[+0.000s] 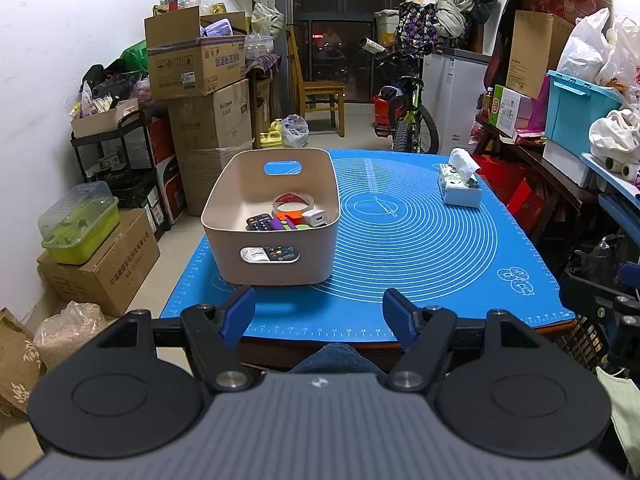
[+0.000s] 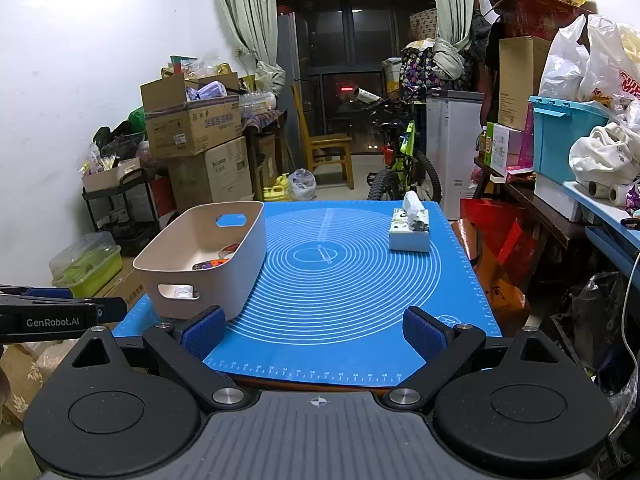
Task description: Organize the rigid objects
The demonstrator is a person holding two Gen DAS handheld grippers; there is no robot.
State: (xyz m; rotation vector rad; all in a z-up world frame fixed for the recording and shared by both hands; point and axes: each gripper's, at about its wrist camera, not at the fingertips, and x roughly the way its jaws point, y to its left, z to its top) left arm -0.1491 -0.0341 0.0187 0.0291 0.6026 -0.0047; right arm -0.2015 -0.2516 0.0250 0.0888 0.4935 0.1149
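A beige bin [image 1: 224, 204] stands on the left of the blue mat [image 1: 420, 240]. Inside lie a tape roll [image 1: 293, 202], a black remote [image 1: 260, 224], a white charger [image 1: 315, 218] and orange, purple and green pieces. The bin also shows in the right wrist view [image 2: 168, 252], on the mat [image 2: 340, 272]. My left gripper [image 1: 319, 314] is open and empty, held back at the table's near edge, in front of the bin. My right gripper [image 2: 315, 330] is open and empty over the mat's near edge, right of the bin.
A tissue box [image 1: 460, 184] sits at the mat's far right, also in the right wrist view [image 2: 410, 228]. Cardboard boxes [image 1: 192, 64], a cart and a green container [image 1: 80, 224] crowd the left. A bicycle [image 1: 408, 116], shelves and bags line the right. My left gripper's body [image 2: 52, 316] shows in the right wrist view.
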